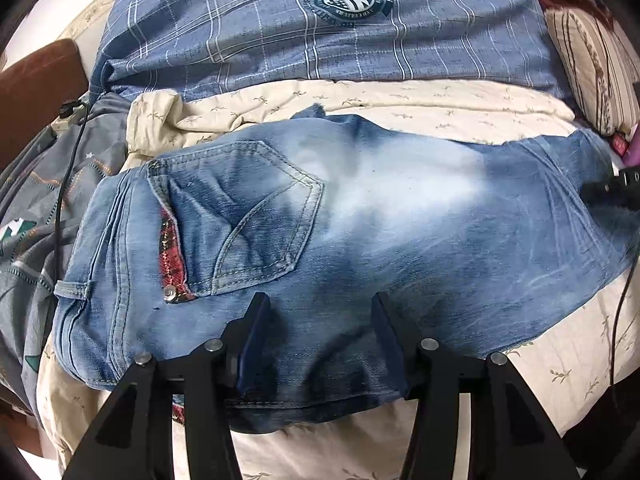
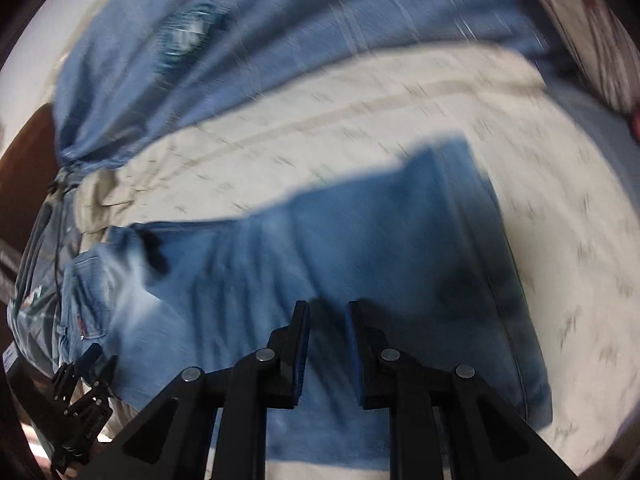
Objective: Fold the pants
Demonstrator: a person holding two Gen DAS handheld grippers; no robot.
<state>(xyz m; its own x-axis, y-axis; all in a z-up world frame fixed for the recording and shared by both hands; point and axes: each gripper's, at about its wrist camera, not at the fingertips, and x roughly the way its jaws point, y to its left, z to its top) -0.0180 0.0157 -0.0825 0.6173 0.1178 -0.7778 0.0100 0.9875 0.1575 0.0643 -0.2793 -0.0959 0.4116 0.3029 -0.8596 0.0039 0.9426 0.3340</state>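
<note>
Faded blue jeans (image 1: 320, 216) lie flat on the bed, waistband to the left, back pocket (image 1: 256, 216) up, legs running right. My left gripper (image 1: 320, 312) hovers over the seat near the front edge. Its jaws are apart and nothing is pinched between them. In the blurred right wrist view the leg (image 2: 400, 240) stretches away to its hem at the upper right. My right gripper (image 2: 327, 314) has its jaws close together, with a dark ridge of denim caught between them. The left gripper (image 2: 96, 360) shows at the lower left of that view.
The cream leaf-print sheet (image 1: 440, 112) covers the bed. A blue plaid quilt (image 1: 320, 40) is bunched along the back, with a striped pillow (image 1: 592, 64) at the right. Grey bedding (image 1: 36, 216) and a black cable (image 1: 66, 168) are at the left, beside a brown board (image 1: 36, 92).
</note>
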